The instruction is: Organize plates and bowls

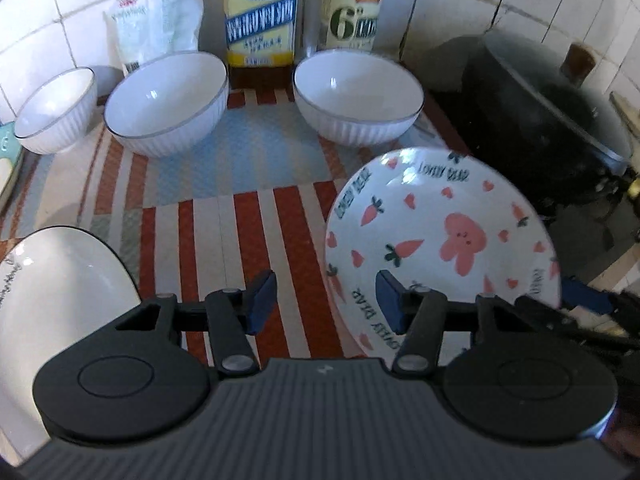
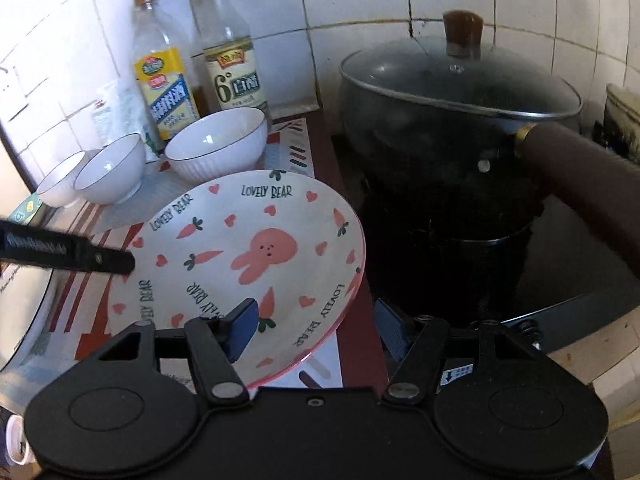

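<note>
On the striped mat (image 1: 248,216) that covers the bench, three white ribbed bowls stand in a row along the tiled wall: a small bowl (image 1: 56,112) at the far left, a middle bowl (image 1: 166,102) just beside it, and a right bowl (image 1: 358,96) set apart toward the stove. Behind them stand a yellow-labelled bottle (image 1: 262,16), a pale-labelled bottle (image 1: 354,8) and a white packet (image 1: 150,28). Right of the mat, a black lidded pot (image 2: 452,120) sits on the stove, its brown handle (image 2: 592,176) reaching toward the right wrist camera.

A rabbit plate (image 2: 244,260), white with pink carrots, hearts and the words "Lovely Bear", is tilted, its near rim low and its far rim raised. The right gripper (image 2: 316,330) straddles that near rim: its left finger (image 2: 240,332) lies over the plate's face and its right finger (image 2: 394,334) stands outside the rim, jaws spread; whether a pad actually touches the porcelain is hard to tell from this angle.

The left gripper (image 1: 326,304) hangs over the mat with its jaws partly spread and nothing between them; its right finger (image 1: 390,304) shows in front of the rabbit plate's left edge. At the left wrist view's lower left lies a plain white plate (image 1: 60,292) with a dark rim and small script near its edge.
</note>
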A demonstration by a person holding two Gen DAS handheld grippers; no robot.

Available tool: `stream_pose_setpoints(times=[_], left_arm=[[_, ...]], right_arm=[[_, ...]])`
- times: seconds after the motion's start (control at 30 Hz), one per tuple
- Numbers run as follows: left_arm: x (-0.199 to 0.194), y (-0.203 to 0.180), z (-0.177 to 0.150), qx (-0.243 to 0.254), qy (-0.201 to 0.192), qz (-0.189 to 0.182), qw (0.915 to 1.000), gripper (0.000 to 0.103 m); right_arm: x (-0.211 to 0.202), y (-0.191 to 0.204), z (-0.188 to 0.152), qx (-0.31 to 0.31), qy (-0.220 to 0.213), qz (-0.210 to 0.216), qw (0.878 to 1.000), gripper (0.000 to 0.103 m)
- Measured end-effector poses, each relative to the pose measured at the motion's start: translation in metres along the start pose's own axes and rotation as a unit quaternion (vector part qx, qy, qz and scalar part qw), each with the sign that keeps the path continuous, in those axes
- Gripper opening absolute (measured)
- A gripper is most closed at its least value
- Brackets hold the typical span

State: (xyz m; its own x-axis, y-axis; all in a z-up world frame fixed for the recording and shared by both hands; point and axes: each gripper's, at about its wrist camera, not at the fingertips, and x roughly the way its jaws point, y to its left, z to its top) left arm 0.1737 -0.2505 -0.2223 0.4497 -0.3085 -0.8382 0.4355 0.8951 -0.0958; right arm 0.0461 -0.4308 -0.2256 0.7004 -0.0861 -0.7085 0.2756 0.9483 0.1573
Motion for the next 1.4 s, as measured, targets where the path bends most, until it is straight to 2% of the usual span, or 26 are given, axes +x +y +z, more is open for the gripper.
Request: stream_pose_setpoints(times=[0.07,0.13,0.17,0.23,0.3,0.43,0.6,0.67,0.77,0.87,0.97,1.07,1.4], left_arm=[[0.010,-0.001,-0.001,0.014,0.011,-0.009,0.9998,0.038],[0.015,-0.004,-0.003,0.035,0.017,-0.017,0.9991,0.030],[0.016,-0.004,-0.003,0.033,0.014,-0.024,0.9991,0.024],[0.018,-0.003,-0.003,0.016,0.019,-0.038,0.9989,0.019],[0.019,-0.004,-0.002,0.014,0.019,-0.038,0.9990,0.019],[0.023,0.002,-0.002,-0.006,0.022,-0.054,0.9983,0.021],[0.026,0.002,0.001,-0.027,0.023,-0.057,0.9978,0.023],[0.026,0.003,0.002,-0.033,0.030,-0.059,0.9973,0.022],[0.025,0.008,0.006,-0.051,0.039,-0.064,0.9959,0.021],[0.016,0.008,0.009,-0.040,0.025,-0.056,0.9973,0.021],[0.008,0.007,0.011,-0.027,0.017,-0.046,0.9984,0.021],[0.001,0.004,0.011,-0.018,0.015,-0.034,0.9992,0.020],[-0.040,0.008,0.004,-0.023,0.028,-0.024,0.9991,0.020]], right_arm=[[0.004,-0.001,0.003,0.008,0.005,0.014,1.000,0.062],[0.010,-0.004,0.008,0.020,0.016,0.032,0.999,0.060],[0.012,-0.005,0.009,0.023,0.019,0.033,0.999,0.055],[0.017,-0.008,0.011,0.031,0.023,0.028,0.999,0.046],[0.019,-0.010,0.011,0.035,0.024,0.024,0.999,0.041],[0.020,-0.002,0.006,-0.023,0.020,0.014,0.999,0.039],[0.023,-0.008,0.009,-0.001,0.027,0.027,0.999,0.039],[0.024,-0.010,0.012,0.002,0.039,0.033,0.999,0.032],[0.021,-0.020,0.020,0.042,0.052,0.044,0.997,0.025],[0.014,-0.016,0.025,0.034,0.046,0.053,0.997,0.025],[0.016,-0.022,0.030,0.057,0.069,0.081,0.993,0.025],[0.017,-0.020,0.031,0.055,0.074,0.091,0.992,0.025],[-0.006,-0.004,0.043,0.029,0.098,0.111,0.989,0.025]])
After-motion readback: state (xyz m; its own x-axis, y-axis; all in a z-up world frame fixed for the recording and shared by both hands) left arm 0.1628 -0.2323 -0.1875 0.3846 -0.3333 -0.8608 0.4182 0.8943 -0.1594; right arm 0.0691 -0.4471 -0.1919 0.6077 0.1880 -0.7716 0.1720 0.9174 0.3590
